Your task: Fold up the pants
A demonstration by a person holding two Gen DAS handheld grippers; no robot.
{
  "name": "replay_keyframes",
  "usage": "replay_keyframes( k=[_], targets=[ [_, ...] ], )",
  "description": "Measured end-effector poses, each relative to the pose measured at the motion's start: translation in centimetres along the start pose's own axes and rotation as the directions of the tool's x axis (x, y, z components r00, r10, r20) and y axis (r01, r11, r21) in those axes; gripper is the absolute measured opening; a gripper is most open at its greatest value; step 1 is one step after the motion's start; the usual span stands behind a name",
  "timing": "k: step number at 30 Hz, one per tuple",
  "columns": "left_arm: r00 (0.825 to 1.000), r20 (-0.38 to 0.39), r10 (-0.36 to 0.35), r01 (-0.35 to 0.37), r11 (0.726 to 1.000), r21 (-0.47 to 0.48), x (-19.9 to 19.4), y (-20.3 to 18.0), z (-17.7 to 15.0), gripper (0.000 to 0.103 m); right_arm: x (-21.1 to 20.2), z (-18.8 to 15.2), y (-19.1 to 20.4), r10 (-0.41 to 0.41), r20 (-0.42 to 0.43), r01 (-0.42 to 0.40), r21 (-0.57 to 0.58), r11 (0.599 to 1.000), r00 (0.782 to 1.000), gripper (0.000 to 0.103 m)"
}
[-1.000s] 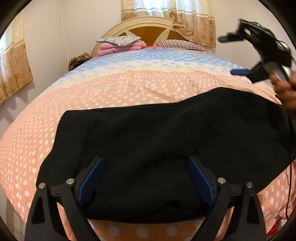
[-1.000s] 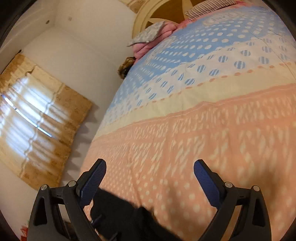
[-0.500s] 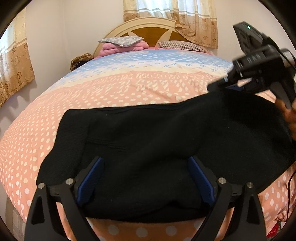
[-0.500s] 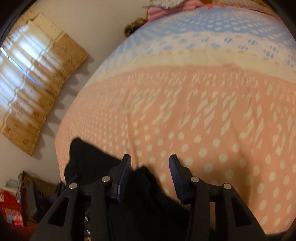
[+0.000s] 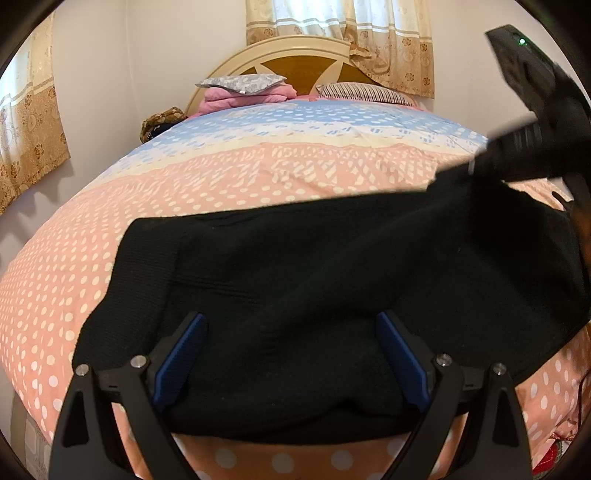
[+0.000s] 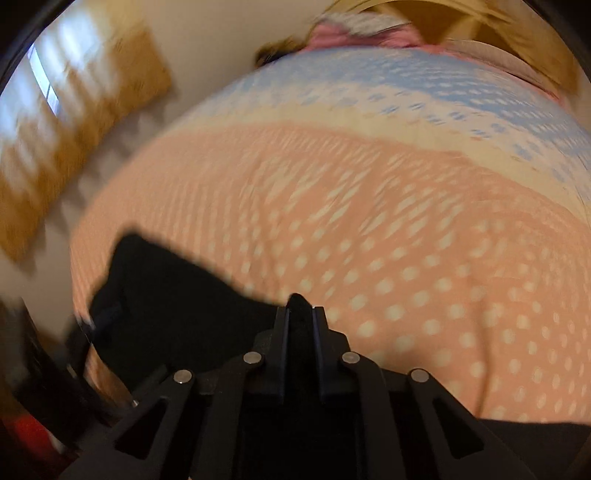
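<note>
The right gripper (image 6: pixel 300 308) has just clamped its jaws on the pants' (image 5: pixel 314 288) far edge (fold starting, likely); the left gripper (image 5: pixel 291 354) hovers, jaws wide open, near the bed's (image 5: pixel 258 184) front edge

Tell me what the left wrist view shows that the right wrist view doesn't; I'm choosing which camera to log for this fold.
Only the left wrist view shows the left gripper, jaws wide apart over the black pants, the whole spread of the garment, the headboard, striped pillow and window curtains sharply, and the right gripper's body from outside. Only the right wrist view, which is blurred, shows the right gripper with jaws shut on a pinch of black fabric at the pants' edge. Both show the pants lying on the pink dotted bedspread and the pink folded bedding.
</note>
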State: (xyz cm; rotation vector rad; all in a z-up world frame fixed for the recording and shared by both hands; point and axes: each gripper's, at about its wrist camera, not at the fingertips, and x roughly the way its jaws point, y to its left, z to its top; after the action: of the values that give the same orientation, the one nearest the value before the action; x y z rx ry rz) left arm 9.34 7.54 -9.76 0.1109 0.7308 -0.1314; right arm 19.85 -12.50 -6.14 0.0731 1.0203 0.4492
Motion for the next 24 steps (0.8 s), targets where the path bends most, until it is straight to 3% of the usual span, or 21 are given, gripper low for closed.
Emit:
replay_keyframes(
  k=[3, 6, 9, 13, 15, 20, 21, 23, 24],
  targets=[
    [1.0, 0.002, 0.009, -0.009, 1.0, 0.0, 0.0, -0.1, 0.0, 0.097, -1.3, 0.8, -3.2, 0.051, 0.112, -0.071, 0.186, 0.98, 0.992, 0.0],
    [1.0, 0.001, 0.01, -0.01, 1.0, -0.001, 0.0, -0.1, 0.0, 0.097, 0.3, 0.8, -4.9, -0.031, 0.121, -0.002, 0.259, 0.966, 0.992, 0.0],
    [1.0, 0.006, 0.01, -0.01, 1.0, -0.001, 0.0, 0.0, 0.0, 0.097, 1.0, -0.1, -6.8, -0.037, 0.141, -0.013, 0.34, 0.94, 0.989, 0.001],
    [1.0, 0.008, 0.013, -0.013, 1.0, -0.001, 0.0, -0.1, 0.0, 0.098, -2.9, -1.0, -6.2, -0.034, 0.262, -0.059, 0.338, 0.939, 0.964, 0.001],
    [1.0, -0.002, 0.012, -0.012, 1.0, -0.004, 0.1, -0.1, 0.1, 0.098, -4.5, -1.4, -6.3, -0.034, 0.281, -0.065, 0.335, 0.94, 0.959, 0.001],
    [1.0, -0.016, 0.018, -0.018, 1.0, -0.011, 0.2, -0.2, 0.5, 0.099, -11.8, -3.9, -11.4, -0.16, 0.331, 0.016, 0.399, 0.917, 0.93, 0.003],
    [1.0, -0.018, 0.021, -0.021, 1.0, -0.013, 0.3, -0.3, 0.5, 0.1, -13.2, -4.5, -13.1, -0.196, 0.337, 0.035, 0.429, 0.903, 0.921, 0.007],
    [0.999, -0.022, 0.027, -0.028, 0.999, -0.019, 0.4, -0.3, 0.6, 0.1, -16.5, -6.0, -17.8, -0.295, 0.337, 0.08, 0.528, 0.846, 0.894, 0.031],
    [0.999, -0.024, 0.03, -0.03, 0.999, -0.02, 0.4, -0.3, 0.6, 0.101, -17.6, -6.4, -19.5, -0.325, 0.339, 0.085, 0.565, 0.821, 0.883, 0.068]
  ],
)
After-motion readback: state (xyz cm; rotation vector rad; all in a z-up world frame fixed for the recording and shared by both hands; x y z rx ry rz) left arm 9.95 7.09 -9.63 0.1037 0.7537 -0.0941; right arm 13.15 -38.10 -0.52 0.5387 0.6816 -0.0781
